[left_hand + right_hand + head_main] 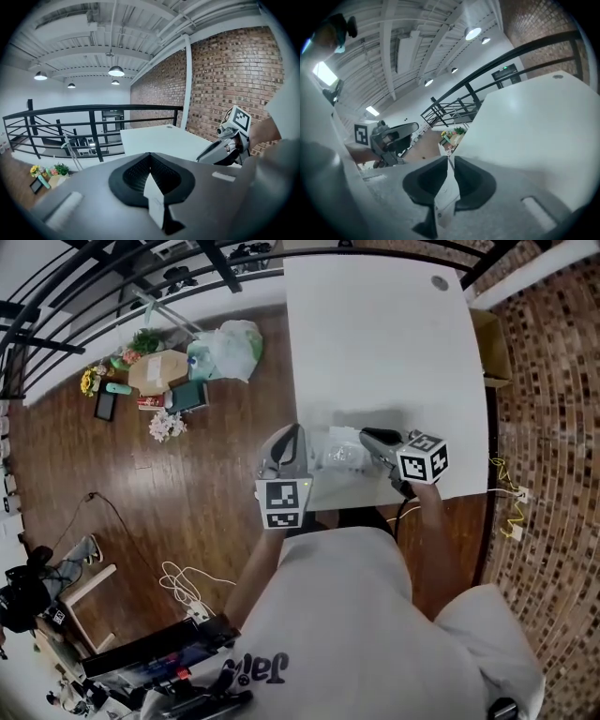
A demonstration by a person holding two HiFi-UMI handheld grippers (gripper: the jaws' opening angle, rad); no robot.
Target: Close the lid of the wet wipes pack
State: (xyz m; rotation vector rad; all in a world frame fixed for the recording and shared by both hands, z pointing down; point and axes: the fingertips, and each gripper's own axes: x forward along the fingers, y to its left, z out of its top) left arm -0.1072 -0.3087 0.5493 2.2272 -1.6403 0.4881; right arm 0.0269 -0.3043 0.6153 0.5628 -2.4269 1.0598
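The wet wipes pack (342, 454) lies on the white table (375, 334) near its front edge, a pale crinkled packet; I cannot tell how its lid stands. My left gripper (294, 429) hovers just left of the pack at the table's left edge, and its black pads (136, 176) meet, shut with nothing seen between them. My right gripper (367, 436) points at the pack's right end. A narrow slit shows between its pads (424, 180), with nothing pinched in it. Neither gripper view shows the pack. Each gripper sees the other: the right gripper (220, 150), the left gripper (396, 133).
A white plastic bag (230, 348), a cardboard box (157, 371) and flowers (167, 425) lie on the wooden floor to the left. Another cardboard box (493, 343) stands beside the table's right edge. A black railing (93, 112) runs behind, and a brick wall (225, 75) stands on the right.
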